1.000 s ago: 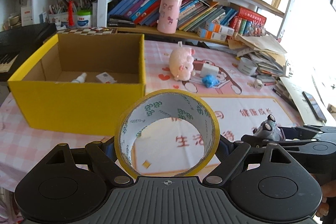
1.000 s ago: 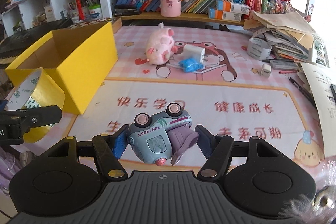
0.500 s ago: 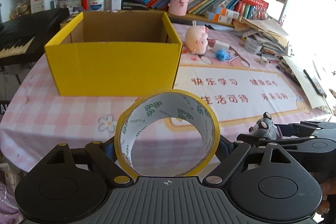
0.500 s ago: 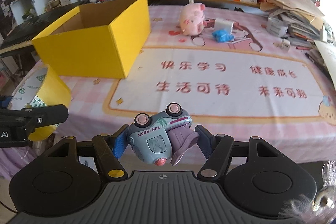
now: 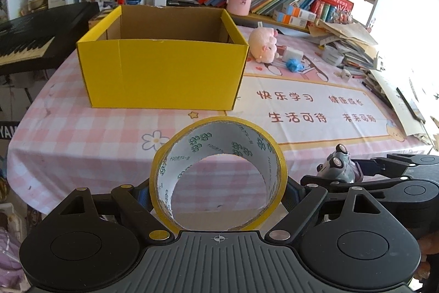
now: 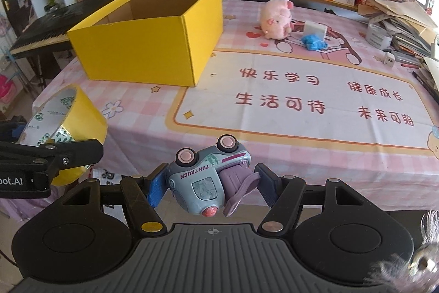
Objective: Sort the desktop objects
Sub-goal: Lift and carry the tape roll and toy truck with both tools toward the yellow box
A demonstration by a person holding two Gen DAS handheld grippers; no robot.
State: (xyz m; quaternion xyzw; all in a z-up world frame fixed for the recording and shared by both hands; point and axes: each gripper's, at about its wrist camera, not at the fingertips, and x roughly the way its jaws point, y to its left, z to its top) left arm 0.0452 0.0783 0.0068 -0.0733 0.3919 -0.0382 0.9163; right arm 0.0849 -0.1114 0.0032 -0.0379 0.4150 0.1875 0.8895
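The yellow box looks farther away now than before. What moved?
Both grippers pulled back from the yellow box toward the table's near edge, so its inside is hidden. The left gripper still holds the tape roll, the right gripper the toy truck. The pig stayed put.

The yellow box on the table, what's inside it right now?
Only the upper brown inner walls of the yellow box show. Its front wall hides the floor from both views, so any contents cannot be seen.
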